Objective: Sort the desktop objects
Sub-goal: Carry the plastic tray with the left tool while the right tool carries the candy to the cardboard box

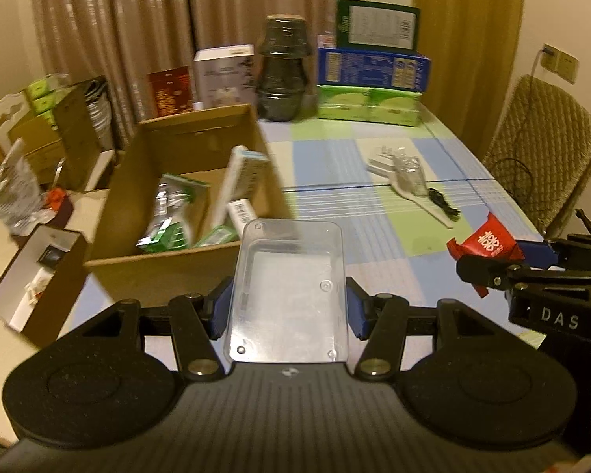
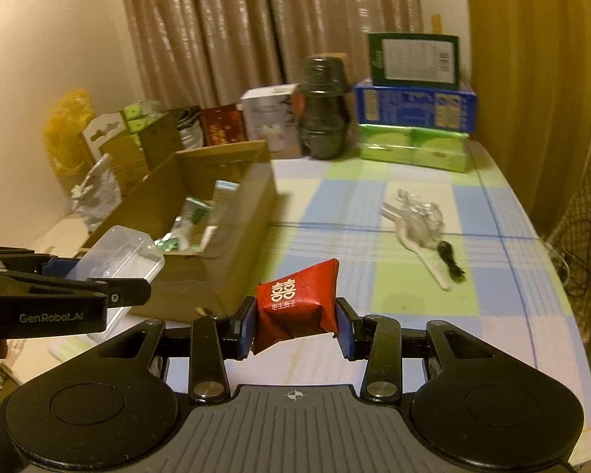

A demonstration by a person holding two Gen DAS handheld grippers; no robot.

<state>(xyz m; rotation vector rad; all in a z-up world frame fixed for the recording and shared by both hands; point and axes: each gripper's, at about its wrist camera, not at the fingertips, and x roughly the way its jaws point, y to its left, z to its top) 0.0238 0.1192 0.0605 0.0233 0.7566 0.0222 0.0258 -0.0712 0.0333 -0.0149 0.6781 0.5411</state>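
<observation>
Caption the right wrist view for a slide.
Right tool grips a red packet above the checked tablecloth.

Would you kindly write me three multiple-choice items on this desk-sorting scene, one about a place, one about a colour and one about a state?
1. Where does the white spoon lie?
A. in the cardboard box
B. on the checked tablecloth
C. on the chair

2. What colour is the packet in the right gripper?
A. red
B. green
C. blue

3. What state is the left gripper in?
A. open, holding nothing
B. shut on a clear plastic box
C. shut on the spoon

Answers:
1 B: the white spoon rests on the checked tablecloth, right of the cardboard box.
2 A: the packet between the right gripper fingers is red.
3 B: the left gripper fingers clamp both sides of the clear plastic box.
</observation>
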